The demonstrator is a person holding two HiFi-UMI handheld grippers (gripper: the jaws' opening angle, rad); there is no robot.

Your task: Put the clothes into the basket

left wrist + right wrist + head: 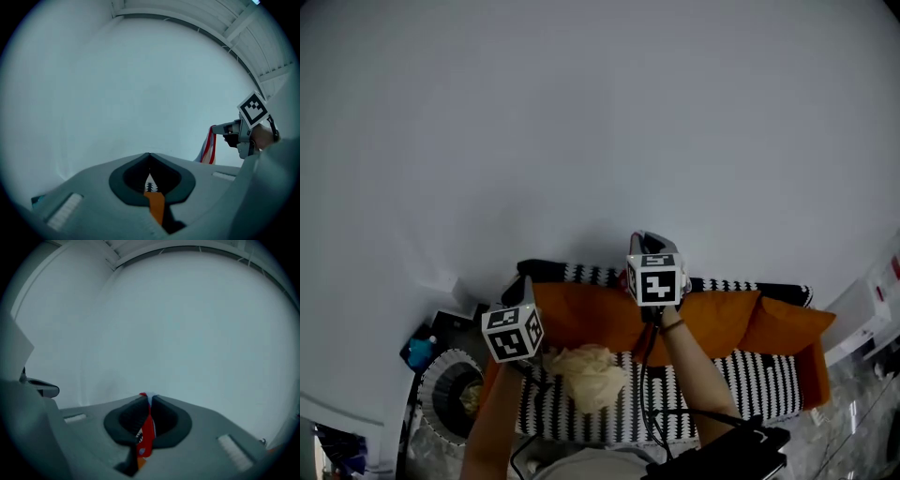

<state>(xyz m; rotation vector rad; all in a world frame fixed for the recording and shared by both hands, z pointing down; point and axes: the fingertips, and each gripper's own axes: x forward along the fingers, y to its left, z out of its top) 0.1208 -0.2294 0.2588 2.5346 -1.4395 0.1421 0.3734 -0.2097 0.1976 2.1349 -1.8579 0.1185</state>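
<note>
Orange cloth (156,206) sat pinched in our left gripper (149,161), red striped cloth (147,436) in our right gripper (149,399). We saw the basket (431,375) down on the floor at our left.

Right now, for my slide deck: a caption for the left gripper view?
Both shut: left tongs on orange cloth, right tongs on red-white-blue striped cloth, pale wall behind.

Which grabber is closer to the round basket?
Left. The left gripper is just up and right of the basket. The right gripper is farther right, over the sofa. Both hold the orange cloth.
</note>
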